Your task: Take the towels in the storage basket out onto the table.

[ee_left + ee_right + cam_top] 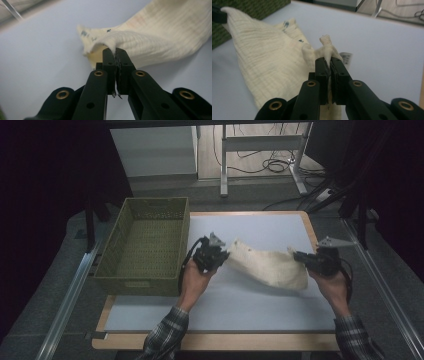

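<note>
the cloth (265, 265) hangs stretched between the two grippers at the middle of the high view, over the white mat (225, 305). the left gripper (220, 254) is at the cloth's left end, just right of the green basket (145, 245); the right gripper (299, 256) is at its right end, toward the right edge of the mat.

in the left gripper view the left gripper (115, 51) is clamped on a bunched corner of the cloth (155, 32), which runs away to the upper right of the frame (small dark printed marks show near that corner).

in the right gripper view the right gripper (330, 60) is pinched tight on a folded edge of the cloth (262, 60), with a tag (345, 58) just beside the jaws. the cloth spreads to the upper left of that frame, toward the basket (249, 7).
</note>
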Motion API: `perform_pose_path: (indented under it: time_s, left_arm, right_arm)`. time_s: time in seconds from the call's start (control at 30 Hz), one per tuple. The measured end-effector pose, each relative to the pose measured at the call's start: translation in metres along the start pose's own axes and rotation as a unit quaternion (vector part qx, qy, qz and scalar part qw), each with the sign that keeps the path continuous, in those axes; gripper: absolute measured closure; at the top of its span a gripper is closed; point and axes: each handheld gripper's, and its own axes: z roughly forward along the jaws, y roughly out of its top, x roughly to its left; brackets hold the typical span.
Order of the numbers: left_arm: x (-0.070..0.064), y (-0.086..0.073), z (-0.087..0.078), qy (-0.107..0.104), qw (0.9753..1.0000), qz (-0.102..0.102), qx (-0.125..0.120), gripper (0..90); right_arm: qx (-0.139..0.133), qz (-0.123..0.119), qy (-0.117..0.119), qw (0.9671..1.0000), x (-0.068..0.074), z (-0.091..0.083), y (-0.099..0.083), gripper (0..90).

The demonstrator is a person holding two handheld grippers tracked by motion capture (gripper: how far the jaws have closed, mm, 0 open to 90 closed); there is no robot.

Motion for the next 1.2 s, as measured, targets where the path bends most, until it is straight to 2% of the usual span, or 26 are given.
perform_pose_path:
  time_s: [0.07, 0.13, 0.17, 0.23, 0.27, 0.3, 0.37, 0.5, 0.57, 0.63, 0.77, 0.8, 0.87, 0.9, 0.93, 1.0, 1.07, 1.2]
  left_arm:
    - [-0.005, -0.023, 0.01, -0.012, 0.9995, -0.014, 0.026, 87.0]
    - [-0.009, -0.041, 0.018, -0.035, 0.9976, -0.029, 0.053, 82.2]
    - [-0.01, -0.048, 0.02, -0.041, 0.997, -0.034, 0.056, 75.1]
    - [-0.01, -0.052, 0.018, -0.032, 0.9972, -0.04, 0.054, 60.5]
    - [-0.009, -0.051, 0.015, -0.03, 0.9974, -0.043, 0.05, 53.7]
    - [-0.008, -0.047, 0.011, -0.025, 0.9977, -0.046, 0.041, 50.9]
    - [-0.004, -0.035, 0.003, -0.012, 0.9986, -0.046, 0.024, 48.4]
    - [-0.001, -0.007, 0.0, -0.005, 0.9993, -0.038, -0.002, 46.7]
    - [0.002, 0.005, 0.011, 0.0, 0.9995, -0.031, 0.005, 46.8]
    - [0.008, 0.01, 0.028, -0.006, 0.9993, -0.031, 0.021, 47.4]
    - [0.022, 0.008, 0.061, -0.011, 0.997, -0.054, 0.054, 47.5]
    - [0.023, 0.005, 0.066, -0.013, 0.9965, -0.053, 0.063, 48.2]
    - [0.02, -0.002, 0.074, -0.02, 0.9957, -0.04, 0.082, 56.4]
    - [0.018, -0.005, 0.077, -0.019, 0.9954, -0.033, 0.087, 62.0]
    - [0.016, -0.007, 0.077, -0.018, 0.996, -0.026, 0.083, 69.4]
    - [0.014, -0.008, 0.075, -0.025, 0.9963, -0.022, 0.079, 80.8]
    - [0.011, -0.007, 0.071, -0.013, 0.9971, -0.009, 0.074, 83.6]
    - [0.009, -0.003, 0.054, -0.006, 0.9991, -0.008, 0.04, 84.4]
  right_arm:
    - [0.021, 0.005, 0.002, 0.9998, 0.002, 0.0, -0.021, 83.4]
    - [0.047, 0.011, -0.001, 0.9988, 0.001, 0.001, -0.041, 78.0]
    - [0.06, 0.016, 0.0, 0.9981, 0.001, 0.002, -0.049, 73.4]
    - [0.068, 0.017, -0.011, 0.9975, -0.001, -0.001, -0.06, 67.2]
    - [0.066, 0.018, -0.014, 0.9975, -0.003, -0.004, -0.062, 64.0]
    - [0.061, 0.022, -0.018, 0.9977, -0.004, -0.008, -0.063, 61.7]
    - [0.049, 0.022, -0.03, 0.9981, -0.007, -0.016, -0.058, 59.4]
    - [0.035, 0.017, -0.03, 0.9988, -0.008, -0.02, -0.045, 59.4]
    - [0.033, 0.018, -0.029, 0.9989, -0.008, -0.015, -0.04, 59.4]
    - [0.036, 0.023, -0.021, 0.9989, -0.009, -0.008, -0.038, 59.0]
    - [0.064, 0.029, -0.022, 0.9973, -0.017, 0.007, -0.041, 55.0]
    - [0.07, 0.036, -0.018, 0.9968, -0.019, 0.01, -0.043, 55.8]
    - [0.079, 0.05, -0.006, 0.9956, -0.023, 0.014, -0.049, 66.7]
    - [0.084, 0.051, -0.003, 0.9952, -0.023, 0.015, -0.052, 74.2]
    - [0.086, 0.048, -0.001, 0.9951, -0.022, 0.016, -0.055, 79.8]
    - [0.087, 0.042, -0.001, 0.9953, -0.018, 0.016, -0.057, 83.3]
    - [0.079, 0.034, -0.006, 0.9963, -0.013, 0.011, -0.056, 83.6]
    - [0.057, 0.02, -0.004, 0.9982, -0.006, -0.006, -0.046, 83.5]
